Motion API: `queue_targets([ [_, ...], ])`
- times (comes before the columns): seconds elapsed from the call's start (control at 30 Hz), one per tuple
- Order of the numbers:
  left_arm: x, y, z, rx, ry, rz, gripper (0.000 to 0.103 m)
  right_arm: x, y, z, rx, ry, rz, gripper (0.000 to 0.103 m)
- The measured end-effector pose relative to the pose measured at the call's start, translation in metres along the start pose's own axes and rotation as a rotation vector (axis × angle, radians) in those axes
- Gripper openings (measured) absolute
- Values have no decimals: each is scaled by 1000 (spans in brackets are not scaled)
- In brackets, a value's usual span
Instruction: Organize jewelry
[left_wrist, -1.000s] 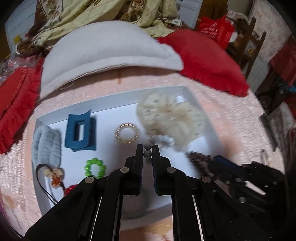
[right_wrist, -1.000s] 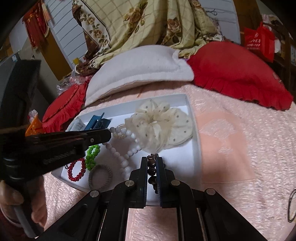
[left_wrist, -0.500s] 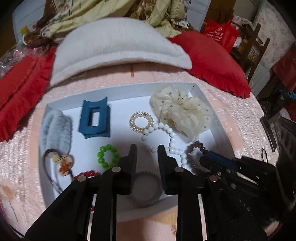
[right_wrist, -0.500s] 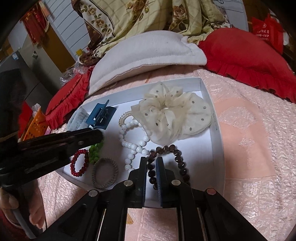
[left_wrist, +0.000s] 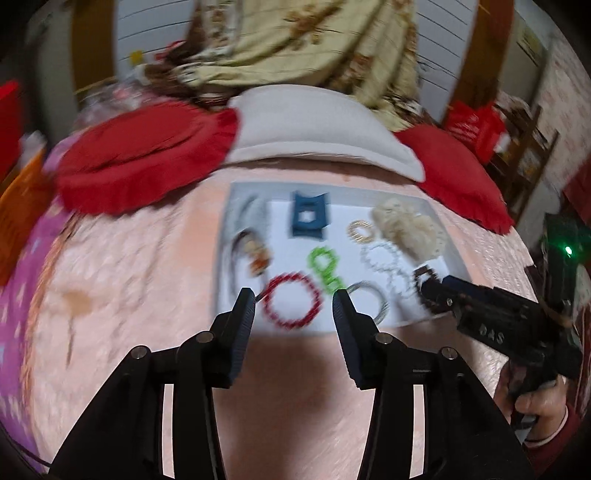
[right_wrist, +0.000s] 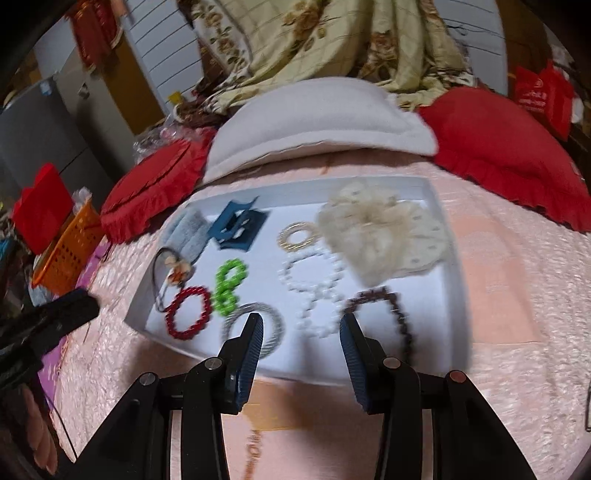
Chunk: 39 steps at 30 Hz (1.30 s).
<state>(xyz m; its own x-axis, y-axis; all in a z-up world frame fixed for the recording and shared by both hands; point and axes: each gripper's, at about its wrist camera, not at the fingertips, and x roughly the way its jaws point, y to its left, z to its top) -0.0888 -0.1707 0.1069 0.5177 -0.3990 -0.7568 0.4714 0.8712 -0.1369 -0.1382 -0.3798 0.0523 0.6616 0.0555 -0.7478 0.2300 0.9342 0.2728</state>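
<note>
Left gripper (left_wrist: 293, 306): jaws spread wide, nothing between them, at lower centre of its own view. Right gripper (right_wrist: 302, 328): jaws likewise wide apart and empty, lower centre. Both views show motion blur.

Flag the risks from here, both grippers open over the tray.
1. The white bead necklace lies looped against the dark bead bracelet and cream scrunchie; a grab there may drag a neighbour.
2. The green bead bracelet sits close to the red bead bracelet and grey coil hair tie; the wide-open left gripper could catch two.
3. Both views are blurred, and the tray rests on soft bedding, so it may shift if bumped.
</note>
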Motion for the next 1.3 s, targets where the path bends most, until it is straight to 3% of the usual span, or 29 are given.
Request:
queue_targets([
  [0.4, -26, 37, -69, -124, 25, 52, 43, 49, 56, -13, -65, 52, -67, 41],
  [1.07, -66, 44, -75, -141, -58, 70, 43, 42, 51, -25, -75, 11, -105, 42],
  [1.23, -87, 39, -80, -121, -119, 109, 44, 13, 55, -28, -75, -40, -120, 42],
  [1.3, -94, 38, -81, -114, -144, 128, 50, -2, 60, -34, -83, -60, -106, 42],
])
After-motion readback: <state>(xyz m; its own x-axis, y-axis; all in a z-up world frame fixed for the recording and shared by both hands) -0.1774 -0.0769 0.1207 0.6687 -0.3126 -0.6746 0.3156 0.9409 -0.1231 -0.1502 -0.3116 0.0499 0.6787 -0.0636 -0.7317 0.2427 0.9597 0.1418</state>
